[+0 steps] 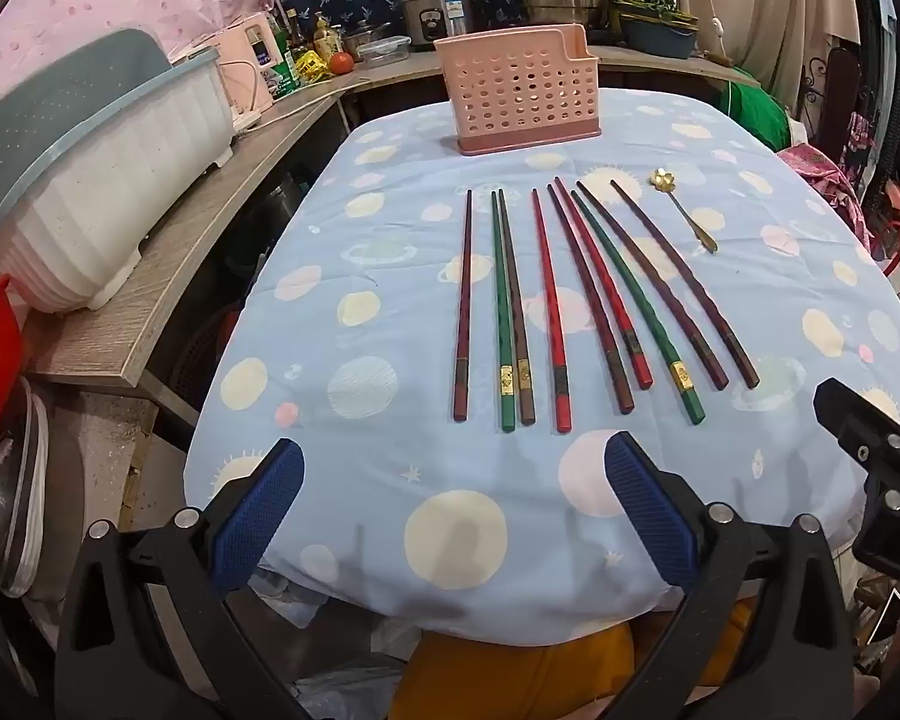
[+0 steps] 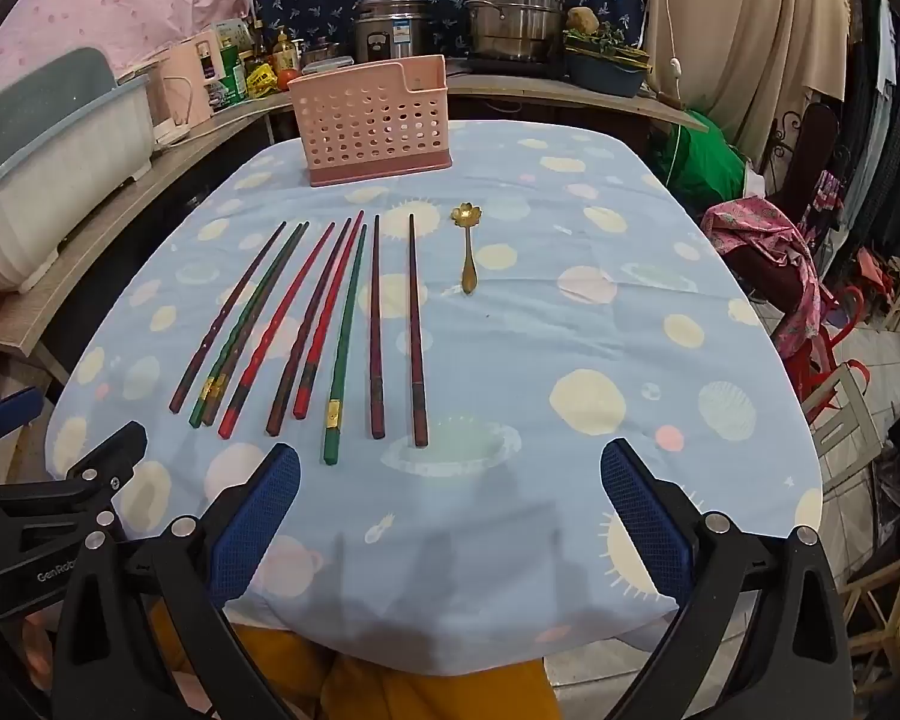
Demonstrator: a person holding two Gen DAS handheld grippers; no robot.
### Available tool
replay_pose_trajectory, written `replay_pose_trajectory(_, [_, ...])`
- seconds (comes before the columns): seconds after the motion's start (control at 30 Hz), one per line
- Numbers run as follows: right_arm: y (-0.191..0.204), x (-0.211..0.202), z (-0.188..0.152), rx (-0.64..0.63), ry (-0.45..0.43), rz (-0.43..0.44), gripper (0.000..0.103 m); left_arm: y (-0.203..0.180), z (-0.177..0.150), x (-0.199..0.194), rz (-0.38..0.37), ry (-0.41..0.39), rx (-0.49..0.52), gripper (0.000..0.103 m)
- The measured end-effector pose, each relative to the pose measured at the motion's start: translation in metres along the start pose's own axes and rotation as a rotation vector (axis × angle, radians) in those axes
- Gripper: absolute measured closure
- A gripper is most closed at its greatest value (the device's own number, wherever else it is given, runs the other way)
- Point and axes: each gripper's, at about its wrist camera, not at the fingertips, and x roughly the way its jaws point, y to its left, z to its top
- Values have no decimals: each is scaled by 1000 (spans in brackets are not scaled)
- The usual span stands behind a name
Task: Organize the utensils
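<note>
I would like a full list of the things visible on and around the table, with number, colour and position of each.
chopsticks: nine; two green, two red, five dark brown or maroon; in a row on the table, tips toward the holder
spoon: one, gold, flower-shaped bowl; right of the chopsticks
holder: one, pink, perforated; upright at the table's far edge
tablecloth: one, light blue with planet print; covers the table
dish rack: one, white and grey-blue; on the counter, left
rice cooker: one, steel; on the back counter
steamer pot: one, steel; on the back counter
left gripper: open, empty, over the near edge
right gripper: open, empty, over the near edge
</note>
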Motion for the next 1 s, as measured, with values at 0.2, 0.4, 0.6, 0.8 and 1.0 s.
replay_pose_trajectory(0.2, [0,0,0,3,5,4,7,-1,3,-2,-2,8,-4,7])
replay_pose_trajectory(0.4, [0,0,1,3,4,4,7,1,1,-1,-10,-1,-11,7])
replay_pose_trajectory(0.6, [0,0,1,2,3,3,7,0,0,0,-9,-1,-13,7])
replay_pose_trajectory(0.8, [0,-1,1,0,4,5,7,-2,1,0,-12,-1,-8,7])
replay_pose_trajectory(1.0, [0,0,0,3,3,7,7,0,0,0,-12,-2,-9,7])
